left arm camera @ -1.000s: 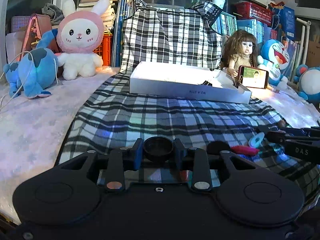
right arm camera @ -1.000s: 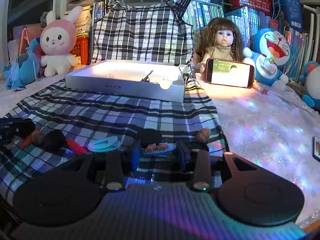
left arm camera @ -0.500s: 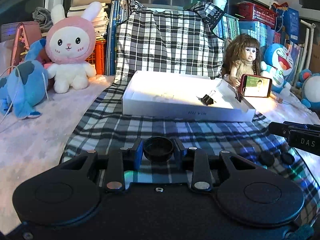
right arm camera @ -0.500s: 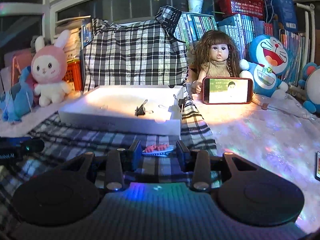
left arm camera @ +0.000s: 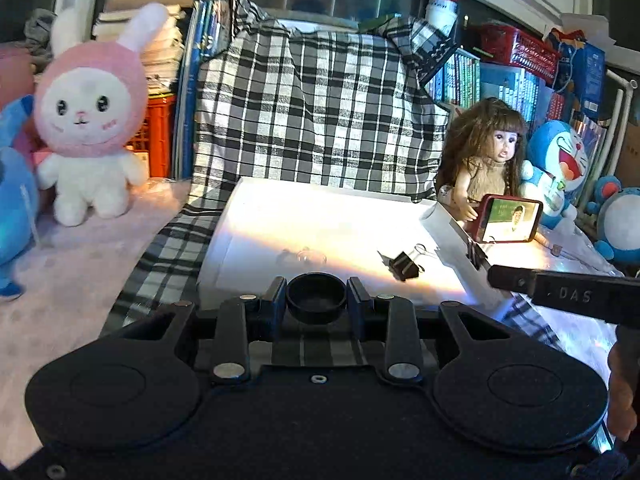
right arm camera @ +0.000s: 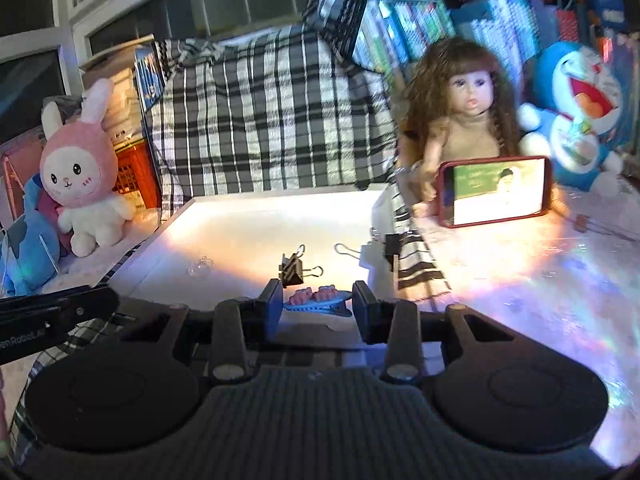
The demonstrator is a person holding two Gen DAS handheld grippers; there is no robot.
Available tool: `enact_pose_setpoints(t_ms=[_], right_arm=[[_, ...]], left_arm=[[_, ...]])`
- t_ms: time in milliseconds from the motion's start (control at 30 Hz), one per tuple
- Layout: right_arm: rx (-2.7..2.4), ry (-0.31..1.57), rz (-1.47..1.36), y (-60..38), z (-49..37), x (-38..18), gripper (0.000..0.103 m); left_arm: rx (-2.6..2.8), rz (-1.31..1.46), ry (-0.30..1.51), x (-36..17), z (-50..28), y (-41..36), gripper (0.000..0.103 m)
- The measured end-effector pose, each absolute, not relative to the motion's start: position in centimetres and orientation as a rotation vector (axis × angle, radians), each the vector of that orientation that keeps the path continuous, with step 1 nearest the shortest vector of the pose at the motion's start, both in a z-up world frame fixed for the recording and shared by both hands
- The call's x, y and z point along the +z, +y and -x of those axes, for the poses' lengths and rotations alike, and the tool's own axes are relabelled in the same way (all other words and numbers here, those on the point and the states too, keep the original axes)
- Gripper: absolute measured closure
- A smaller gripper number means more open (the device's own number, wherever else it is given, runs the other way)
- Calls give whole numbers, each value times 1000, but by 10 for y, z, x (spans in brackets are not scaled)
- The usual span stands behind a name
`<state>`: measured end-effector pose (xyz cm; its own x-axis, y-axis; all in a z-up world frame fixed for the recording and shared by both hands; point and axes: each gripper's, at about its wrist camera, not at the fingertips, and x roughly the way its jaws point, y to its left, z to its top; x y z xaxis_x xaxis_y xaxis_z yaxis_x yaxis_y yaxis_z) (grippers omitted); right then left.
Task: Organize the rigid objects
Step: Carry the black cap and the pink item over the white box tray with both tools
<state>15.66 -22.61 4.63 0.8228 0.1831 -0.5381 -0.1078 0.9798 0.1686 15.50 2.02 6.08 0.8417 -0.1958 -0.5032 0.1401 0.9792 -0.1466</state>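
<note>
Carrying a black cap (left arm camera: 316, 298) and a blue hair clip (right arm camera: 318, 300), the left gripper (left arm camera: 316, 304) and right gripper (right arm camera: 318, 306) pinch them, now over the white tray's (left arm camera: 256, 216) near edge, closer than before.

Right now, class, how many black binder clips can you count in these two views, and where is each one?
2. One binder clip lies loose on the floor of the white tray. The second clip is clamped on the tray's right wall. Others may be hidden behind the grippers.

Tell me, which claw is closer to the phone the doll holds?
Right. The right claw is nearer the red-cased phone, ahead to its right; the left claw sits farther left.
</note>
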Motion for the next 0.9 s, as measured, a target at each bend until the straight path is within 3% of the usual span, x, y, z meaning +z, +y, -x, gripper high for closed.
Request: enact_pose_setpoints(t_ms=[500, 900], right_arm=[[228, 773, -161, -200, -235, 6, 60], [208, 746, -131, -199, -256, -1, 60]], left_arm=[[-165, 64, 700, 19, -246, -1, 72], [-143, 34, 700, 7, -266, -4, 72]])
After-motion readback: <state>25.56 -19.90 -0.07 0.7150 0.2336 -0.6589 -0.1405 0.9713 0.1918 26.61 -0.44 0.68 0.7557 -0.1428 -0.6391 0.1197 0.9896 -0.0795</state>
